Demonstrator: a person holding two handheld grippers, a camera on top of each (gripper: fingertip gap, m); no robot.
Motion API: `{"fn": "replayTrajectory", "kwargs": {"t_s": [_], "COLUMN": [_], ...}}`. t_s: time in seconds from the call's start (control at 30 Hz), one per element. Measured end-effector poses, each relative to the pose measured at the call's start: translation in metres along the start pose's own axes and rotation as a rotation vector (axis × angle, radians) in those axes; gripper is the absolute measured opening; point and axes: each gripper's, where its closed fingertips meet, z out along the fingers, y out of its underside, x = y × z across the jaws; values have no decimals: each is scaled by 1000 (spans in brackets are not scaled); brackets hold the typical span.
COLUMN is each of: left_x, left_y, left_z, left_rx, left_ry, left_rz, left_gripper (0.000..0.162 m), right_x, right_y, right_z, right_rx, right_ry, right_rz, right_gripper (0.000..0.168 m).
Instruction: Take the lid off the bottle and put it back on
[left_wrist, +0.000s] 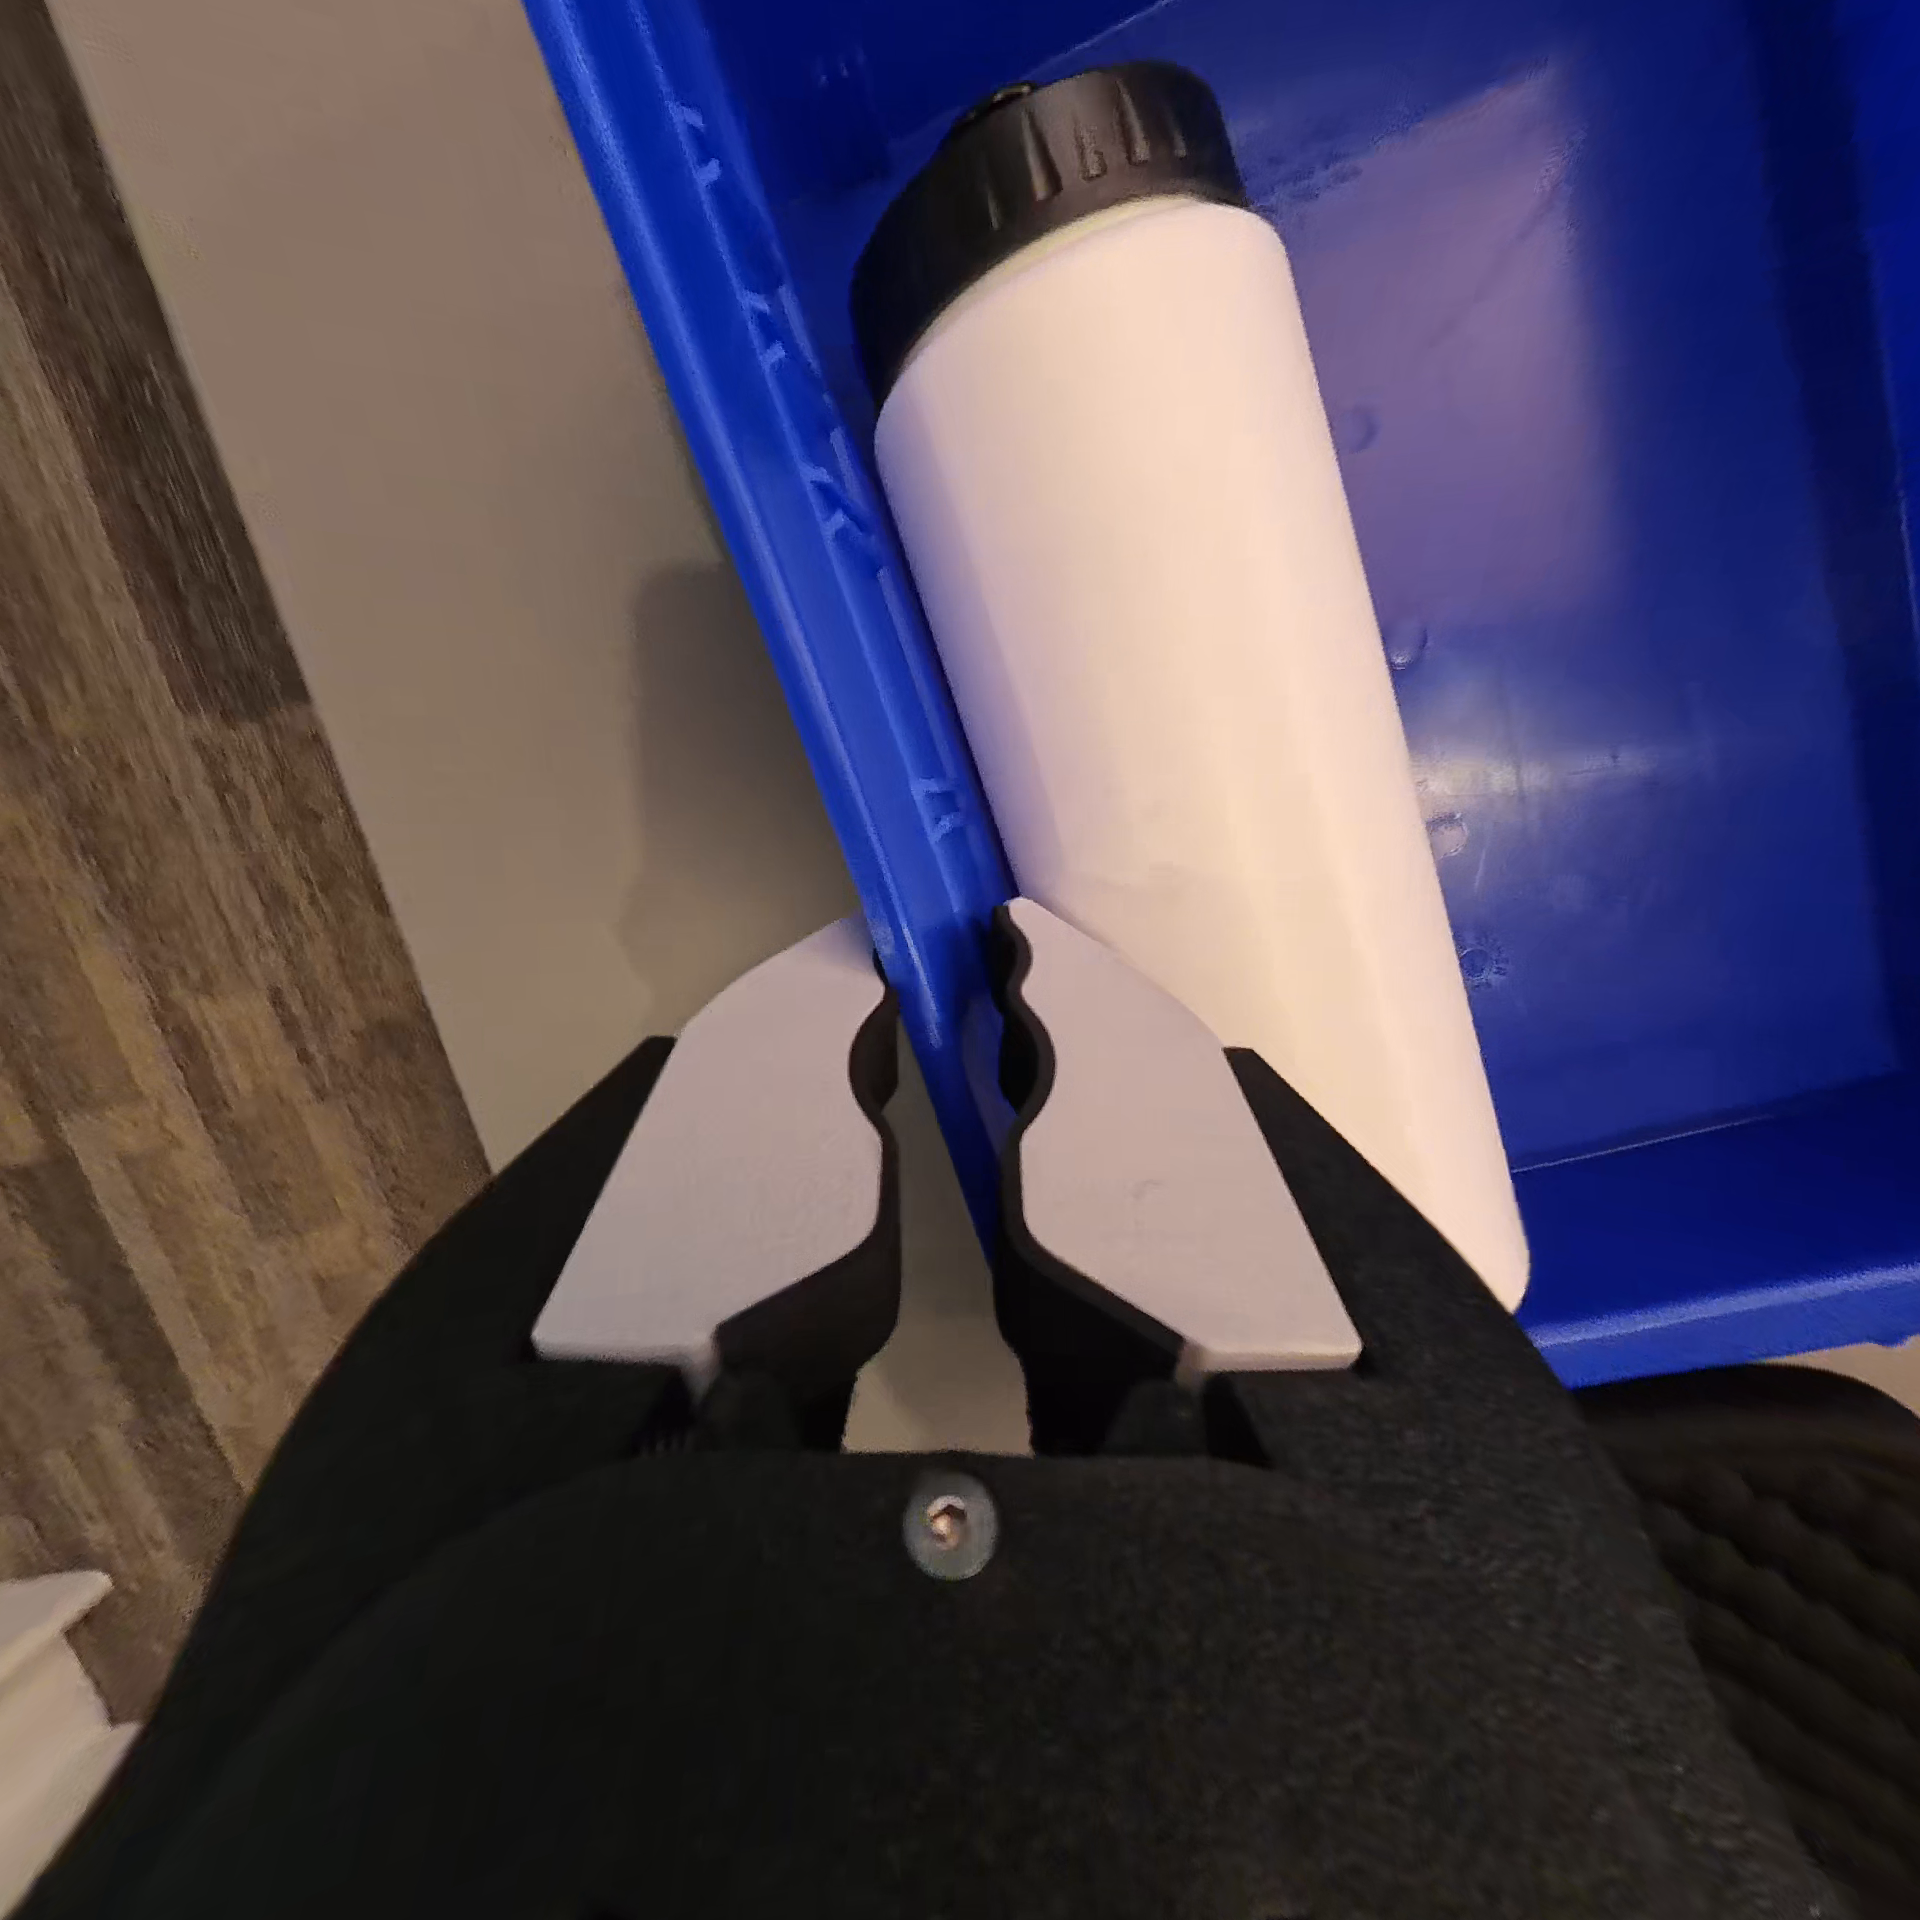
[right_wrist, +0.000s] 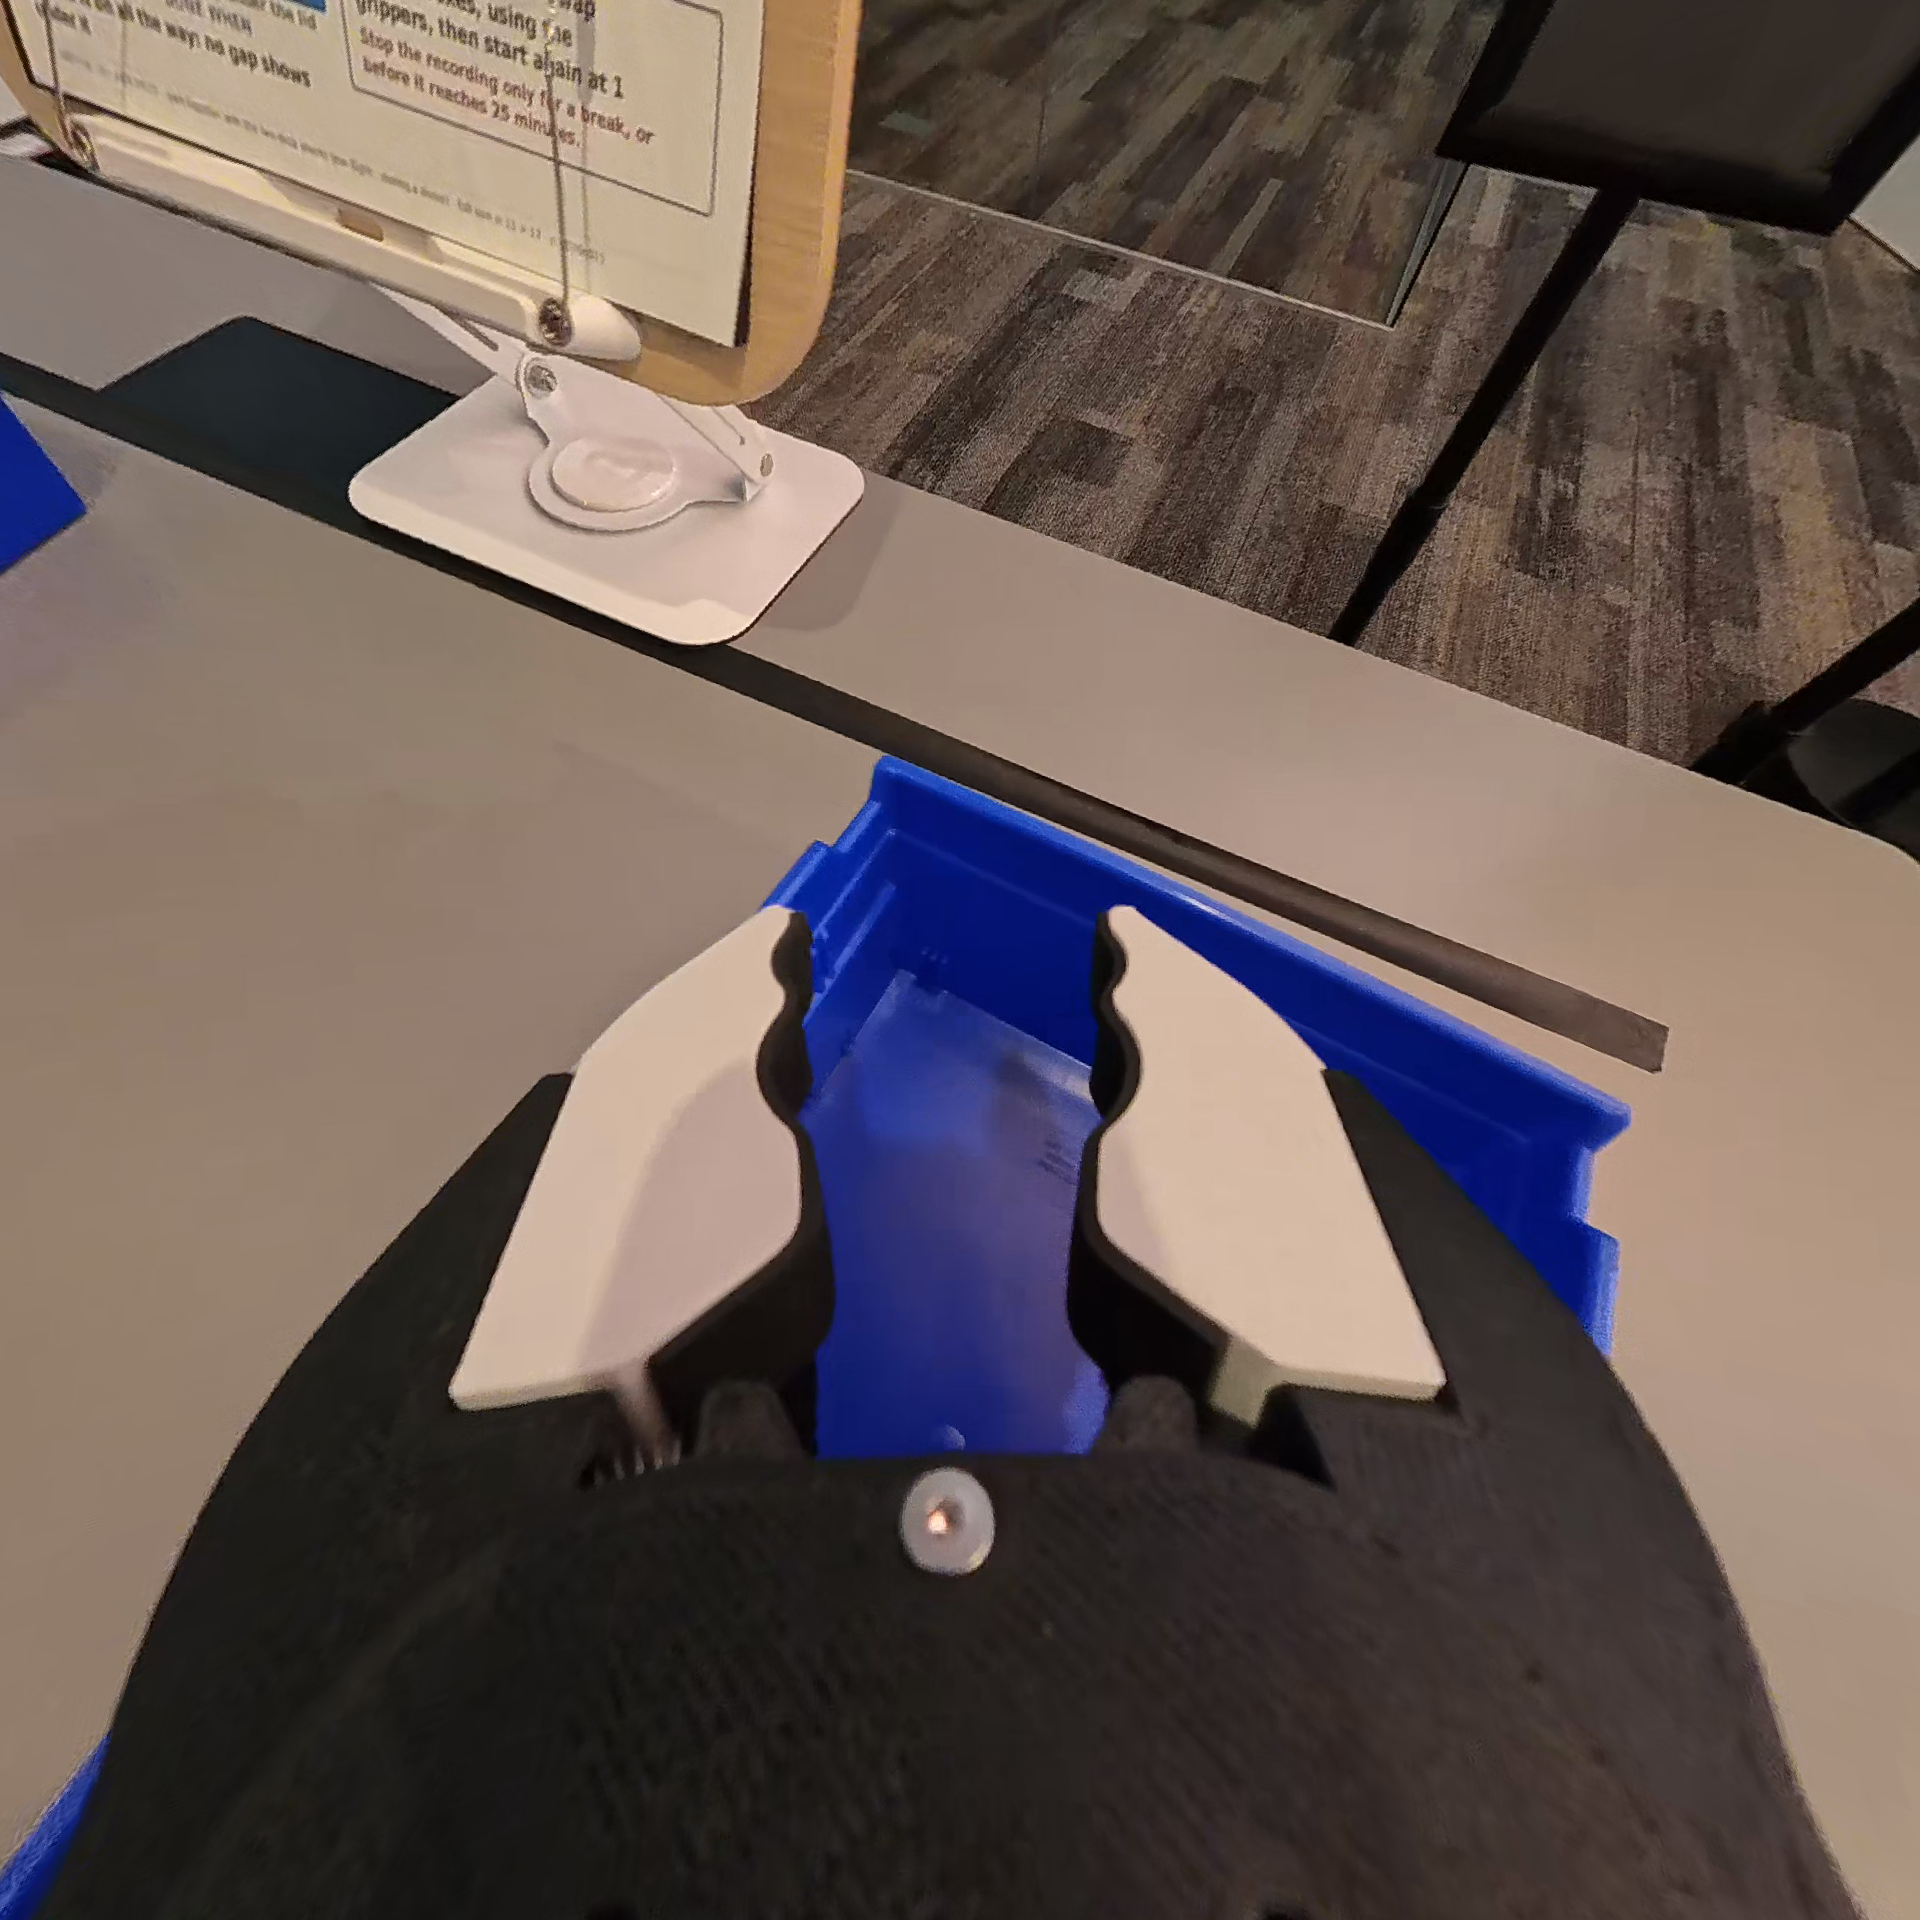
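Left wrist view: a white bottle (left_wrist: 1174, 665) with a black ribbed screw lid (left_wrist: 1049, 177) lies on its side in a blue plastic bin (left_wrist: 1662, 520), its length resting along the bin's left wall, lid end farthest from the camera. The left gripper (left_wrist: 940, 971) hovers over that wall, its jaws parted only a narrow way and holding nothing; the bin's rim runs up through the gap between the white fingers (left_wrist: 1101, 1049). The bin sits on a grey table (left_wrist: 436, 520), with wood-pattern flooring (left_wrist: 135, 831) beyond the table edge.

Right wrist view: the right gripper (right_wrist: 951, 940) hangs above another stretch of blue bin (right_wrist: 1299, 1008), jaws set moderately wide and empty. No bottle shows here. A white stand (right_wrist: 613, 520) carrying a wood-framed sheet of printed instructions (right_wrist: 582, 125) sits at the far side of the table.

The lid looks fully seated, so the work appears to be at its start: the bottle must first be taken up. To do it well, the left gripper would likely need to open wider, shift right off the bin wall and close around the middle of the bottle's body, square to its axis, so it cannot roll or pivot. The smooth round body may slip under twisting, so a firm hold counts before the right gripper comes to the ribbed lid.
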Motion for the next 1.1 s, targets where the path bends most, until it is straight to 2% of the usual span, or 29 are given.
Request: {"fn": "replayTrajectory", "kwargs": {"t_s": [0.17,0.33,0.63,0.87,1.1], "left_x": [29,28,24,26,69], "left_y": [-6,5,10,-13,-50], "left_z": [-1,-6,-10,-46,-95], "left_rx": [-16,-66,-77,84,345], "left_ry": [78,105,89,29,153], "left_rz": [31,-68,-78,-72,17], "left_gripper": [13,11,12,27,26], "right_x": [-4,0,3,4,4], "right_y": [4,12,16,17,17], "right_z": [4,8,11,10,10], "right_rx": [-34,-70,-88,-90,-92], "right_ry": [3,10,17,28,31], "right_rz": [-33,-38,-42,-61,-76], "right_gripper": [54,54,54,55,54]}}
